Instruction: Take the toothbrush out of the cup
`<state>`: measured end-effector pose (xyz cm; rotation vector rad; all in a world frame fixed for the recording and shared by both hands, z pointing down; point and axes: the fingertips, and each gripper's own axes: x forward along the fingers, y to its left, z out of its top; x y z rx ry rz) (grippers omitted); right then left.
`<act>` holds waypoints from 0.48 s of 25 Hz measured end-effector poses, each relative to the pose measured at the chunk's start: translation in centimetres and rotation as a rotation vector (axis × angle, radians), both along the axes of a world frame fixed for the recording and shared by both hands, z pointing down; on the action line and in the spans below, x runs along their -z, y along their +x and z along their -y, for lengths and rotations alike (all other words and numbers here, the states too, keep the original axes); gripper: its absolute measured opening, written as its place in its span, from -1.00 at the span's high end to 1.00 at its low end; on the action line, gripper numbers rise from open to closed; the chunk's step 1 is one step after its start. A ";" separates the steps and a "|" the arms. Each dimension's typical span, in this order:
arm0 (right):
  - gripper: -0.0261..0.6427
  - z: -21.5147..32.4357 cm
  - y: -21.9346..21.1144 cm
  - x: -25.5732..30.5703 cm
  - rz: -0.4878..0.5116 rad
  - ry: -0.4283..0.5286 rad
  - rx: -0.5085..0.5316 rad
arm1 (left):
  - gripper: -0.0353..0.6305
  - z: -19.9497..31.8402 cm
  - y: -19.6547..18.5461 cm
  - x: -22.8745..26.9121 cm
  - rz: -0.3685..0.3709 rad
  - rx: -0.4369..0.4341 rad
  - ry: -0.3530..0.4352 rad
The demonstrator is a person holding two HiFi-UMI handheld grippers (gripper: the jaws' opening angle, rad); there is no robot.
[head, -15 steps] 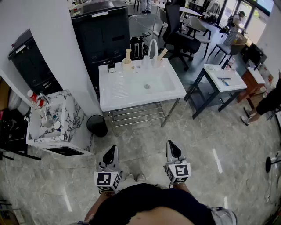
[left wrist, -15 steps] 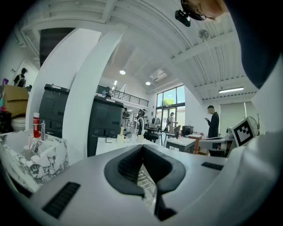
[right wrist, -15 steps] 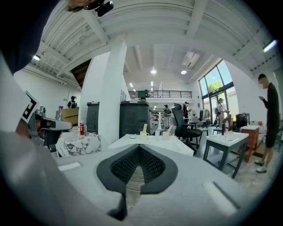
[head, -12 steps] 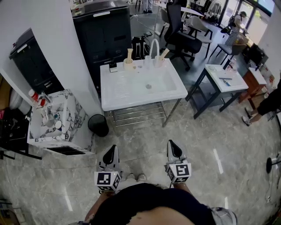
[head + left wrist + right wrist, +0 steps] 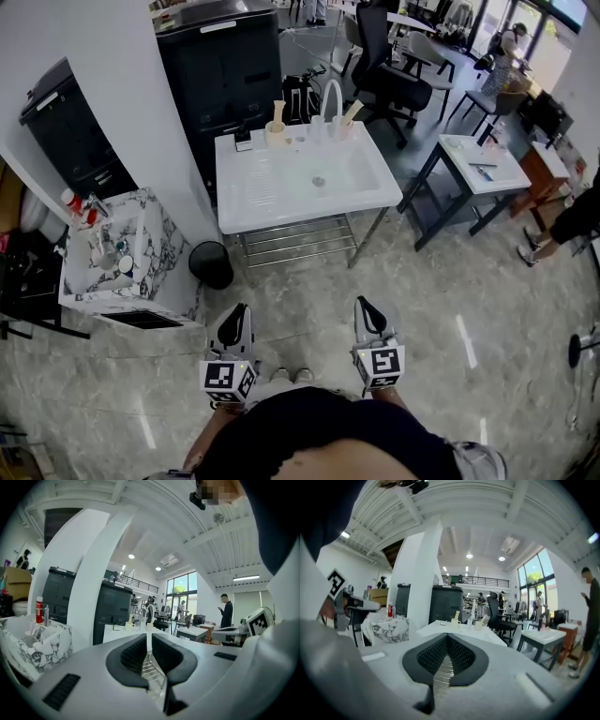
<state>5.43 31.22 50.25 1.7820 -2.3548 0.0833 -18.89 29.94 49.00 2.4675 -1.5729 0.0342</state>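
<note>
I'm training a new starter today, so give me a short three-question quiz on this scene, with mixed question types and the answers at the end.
1. True or false: the left tongs rest on the white sink table.
2. What stands on the floor beside the table's near left corner? A: a round black bin; B: a red bucket; C: a blue crate.
3. Fill in: the right tongs have their jaws ____.
Key: 1 false; 2 A; 3 shut.
</note>
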 end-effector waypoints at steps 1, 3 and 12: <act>0.91 -0.1 -0.3 0.0 -0.032 0.009 0.006 | 0.86 0.0 -0.1 -0.4 -0.008 -0.006 -0.015; 0.82 -0.2 -0.4 -0.3 -0.014 0.009 0.004 | 0.15 -0.1 -0.5 -0.9 -0.010 -0.004 -0.034; -0.61 0.5 0.6 -1.8 0.070 -0.035 -0.072 | -0.83 0.0 -0.6 -1.4 0.027 -0.068 -0.032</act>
